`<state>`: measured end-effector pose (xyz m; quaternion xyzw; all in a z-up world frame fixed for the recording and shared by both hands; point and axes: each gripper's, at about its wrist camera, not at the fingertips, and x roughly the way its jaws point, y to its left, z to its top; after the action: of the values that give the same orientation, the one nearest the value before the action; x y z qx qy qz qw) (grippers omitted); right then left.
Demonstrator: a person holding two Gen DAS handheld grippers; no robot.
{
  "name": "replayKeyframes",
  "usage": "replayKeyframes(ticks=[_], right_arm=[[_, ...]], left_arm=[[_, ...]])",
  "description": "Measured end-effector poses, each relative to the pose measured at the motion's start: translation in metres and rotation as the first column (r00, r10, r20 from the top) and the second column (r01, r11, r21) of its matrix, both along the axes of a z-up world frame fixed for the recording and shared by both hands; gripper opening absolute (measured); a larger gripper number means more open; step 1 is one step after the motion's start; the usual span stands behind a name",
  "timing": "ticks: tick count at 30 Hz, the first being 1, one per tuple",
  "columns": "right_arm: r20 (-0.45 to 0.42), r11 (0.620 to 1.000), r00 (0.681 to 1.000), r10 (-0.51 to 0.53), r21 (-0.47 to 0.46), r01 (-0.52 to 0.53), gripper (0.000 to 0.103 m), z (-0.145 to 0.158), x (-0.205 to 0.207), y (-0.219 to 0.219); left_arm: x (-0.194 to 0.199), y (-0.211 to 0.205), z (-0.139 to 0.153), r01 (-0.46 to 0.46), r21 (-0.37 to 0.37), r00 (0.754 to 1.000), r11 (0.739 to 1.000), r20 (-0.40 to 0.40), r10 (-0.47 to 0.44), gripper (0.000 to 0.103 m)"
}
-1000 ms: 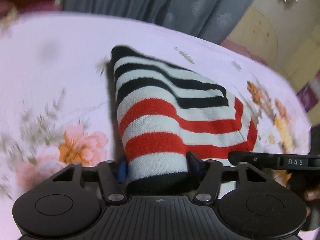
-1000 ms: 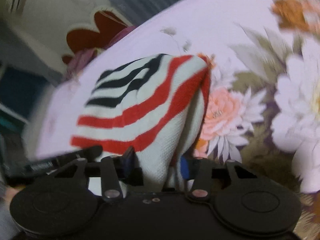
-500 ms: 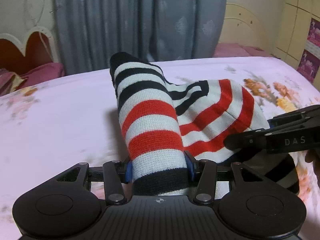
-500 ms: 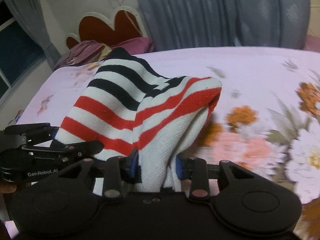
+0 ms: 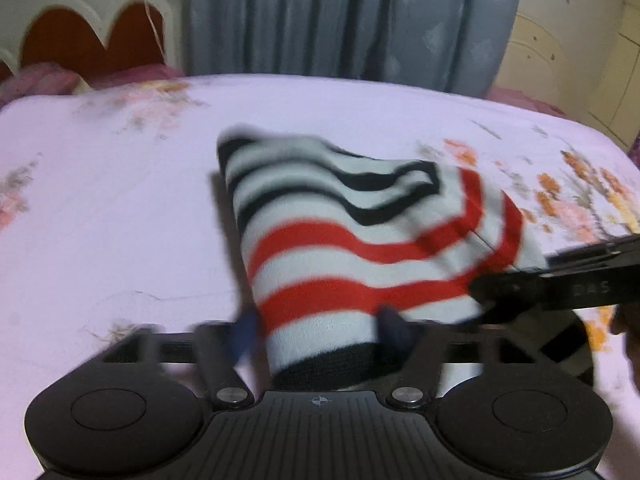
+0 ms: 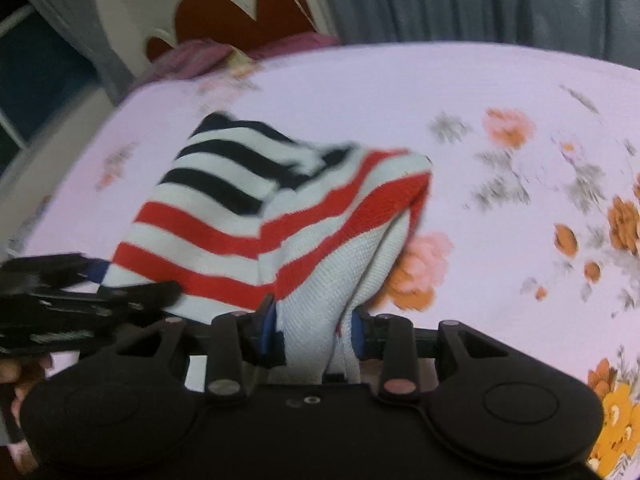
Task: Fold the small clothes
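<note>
A small knitted garment with red, black and white stripes [image 5: 352, 236] is held up over the pink floral bed sheet [image 5: 100, 220]. My left gripper [image 5: 316, 328] is shut on its black-edged end. My right gripper [image 6: 312, 320] is shut on the white and red part of the same garment [image 6: 256, 216]. The right gripper shows in the left wrist view at the right edge [image 5: 560, 288]. The left gripper shows in the right wrist view at the left edge [image 6: 80, 292]. The garment's far end droops toward the sheet. Both views are blurred by motion.
A red and cream headboard [image 5: 92, 36] and purple pillows [image 6: 208, 56] lie at the far end of the bed. Grey curtains [image 5: 340, 16] hang behind. A cream wardrobe [image 5: 580, 64] stands at the right. The bed's left edge [image 6: 80, 152] drops off.
Both grippers have tilted down toward the bed with the garment still held. The garment's far end now hangs nearer the sheet. The curtain takes up less of each view.
</note>
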<state>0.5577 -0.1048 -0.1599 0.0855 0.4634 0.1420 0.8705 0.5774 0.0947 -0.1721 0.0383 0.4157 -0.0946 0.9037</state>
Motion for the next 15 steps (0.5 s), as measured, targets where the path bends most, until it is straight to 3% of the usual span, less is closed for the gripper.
replayKeyframes(ticks=[1,5,8,10,12,13,15], right_arm=[[-0.016,0.999,1.0,-0.016,0.028,0.017,0.034,-0.006,0.001,-0.006],[-0.036,0.994,0.998,-0.049,0.094,0.052,0.036,-0.013,-0.001,-0.019],[-0.036,0.994,0.997,-0.065,0.083,0.068,0.039,-0.011,-0.001,-0.016],[-0.029,0.995,0.997,-0.074,0.065,0.075,0.051,-0.001,-0.004,-0.019],[0.041,0.994,0.993,-0.112,0.001,0.112,0.058,0.014,-0.017,-0.016],[0.081,0.992,0.989,-0.125,-0.026,0.127,0.047,0.022,-0.018,-0.017],[0.123,0.99,0.985,-0.125,-0.049,0.131,0.029,0.035,-0.011,-0.016]], left_arm=[[-0.002,-0.002,-0.005,-0.003,0.016,1.0,1.0,0.023,0.002,0.089],[0.005,0.006,-0.018,-0.01,-0.082,1.0,0.997,-0.004,0.01,0.083],[0.012,0.005,-0.012,0.015,-0.071,1.0,0.997,-0.011,-0.016,0.083],[0.001,0.015,0.005,0.014,-0.034,0.998,0.999,0.054,-0.012,0.083],[-0.002,0.021,0.024,0.032,-0.041,0.991,0.999,0.133,-0.026,0.078],[0.003,0.024,0.031,0.048,-0.07,0.987,0.996,0.157,-0.036,0.061],[0.021,0.021,0.034,0.083,-0.083,0.986,0.993,0.151,-0.07,0.048]])
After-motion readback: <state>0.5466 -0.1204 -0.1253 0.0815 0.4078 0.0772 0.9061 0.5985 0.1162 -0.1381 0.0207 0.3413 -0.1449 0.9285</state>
